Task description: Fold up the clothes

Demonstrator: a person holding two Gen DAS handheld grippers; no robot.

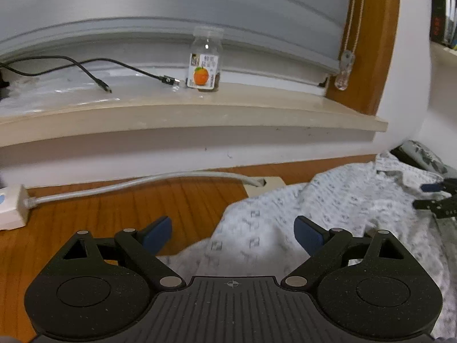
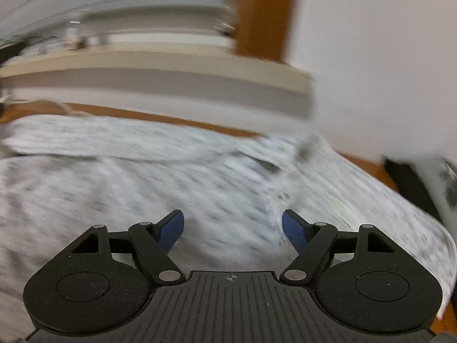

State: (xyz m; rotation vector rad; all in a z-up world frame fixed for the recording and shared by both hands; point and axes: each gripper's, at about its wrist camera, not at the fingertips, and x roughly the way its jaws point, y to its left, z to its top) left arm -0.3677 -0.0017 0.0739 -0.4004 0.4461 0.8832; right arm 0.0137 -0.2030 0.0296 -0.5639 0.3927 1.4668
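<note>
A wooden tabletop (image 1: 114, 208) stands below a windowsill (image 1: 200, 114), both seen from 2 cameras mounted on hand-held tools.

A pale patterned shirt (image 1: 328, 208) lies rumpled across the tabletop. In the left camera it fills the area from 6 o'clock round to 3 o'clock, while bare wood runs from 7 to 10 o'clock. In the right camera, which is blurred, the shirt (image 2: 142, 177) covers nearly everything below the middle, stretching mainly from 9 o'clock to 3 o'clock, with what looks like a collar or placket near 1 o'clock.

The left tool (image 1: 232, 233) is spread wide with nothing between its blue fingers (image 1: 158, 233); one finger is over bare wood, the other over cloth, so the shirt's near edge sits directly in front, leaning toward 1 o'clock. The right tool (image 2: 232, 230) is also spread and pinches nothing, its fingers (image 2: 171, 233) hovering over the middle of the cloth. It also shows at 3 o'clock in the left camera (image 1: 434, 197), right at the shirt.

The right tool looks nearer the bulk of the shirt, the left nearer its edge.

On the windowsill stand a small bottle (image 1: 204, 63) with an orange on its label and 2 black cables (image 1: 85, 68). A white cable (image 1: 142, 184) crosses the tabletop.
</note>
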